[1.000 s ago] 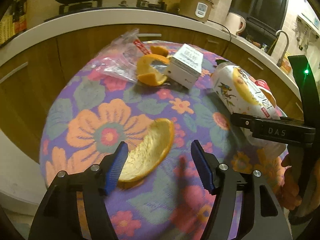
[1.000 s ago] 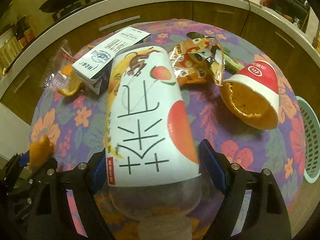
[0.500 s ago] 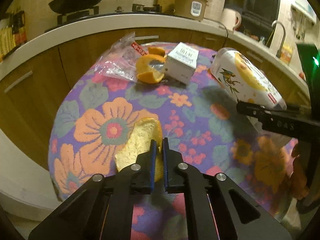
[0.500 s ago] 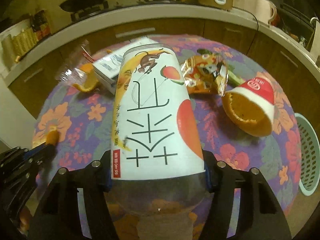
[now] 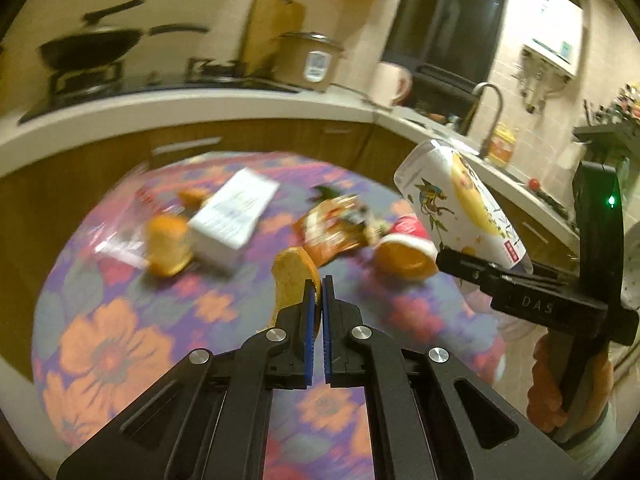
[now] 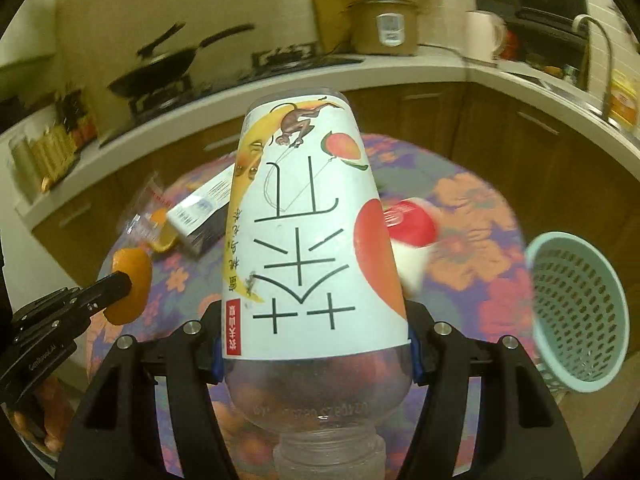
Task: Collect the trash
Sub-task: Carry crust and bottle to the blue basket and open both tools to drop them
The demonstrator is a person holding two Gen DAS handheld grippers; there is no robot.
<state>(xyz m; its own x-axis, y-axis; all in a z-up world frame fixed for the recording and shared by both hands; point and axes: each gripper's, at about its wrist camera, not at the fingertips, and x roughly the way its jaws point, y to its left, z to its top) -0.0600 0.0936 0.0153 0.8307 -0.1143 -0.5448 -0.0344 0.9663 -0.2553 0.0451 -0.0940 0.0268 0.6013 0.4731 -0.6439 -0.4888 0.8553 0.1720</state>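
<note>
left wrist view: the left gripper [image 5: 316, 280] is clamped on an orange peel [image 5: 294, 280], lifted above the flowered bench [image 5: 100, 320]; a white carton [image 5: 236, 216] and a snack wrapper [image 5: 332, 228] lie near its far edge. right wrist view: the right gripper [image 6: 316, 356] is clamped on a labelled plastic bottle [image 6: 304, 240], raised over the bench, with a green basket [image 6: 580, 312] beyond its right edge.

Light: dim, warm yellow indoor cast in both views.
Blur: the flowered desk [image 5: 100, 312] and the litter on it are smeared by motion; the white carton [image 5: 232, 216] is streaked.
Sharp: the blue-padded fingers [image 5: 308, 312] and the labelled bottle [image 6: 308, 240] stay crisp.
Distortion: strong fisheye; the counter bends, black corners frame each view.
Glare: a green lamp [image 5: 611, 201] glows.
</note>
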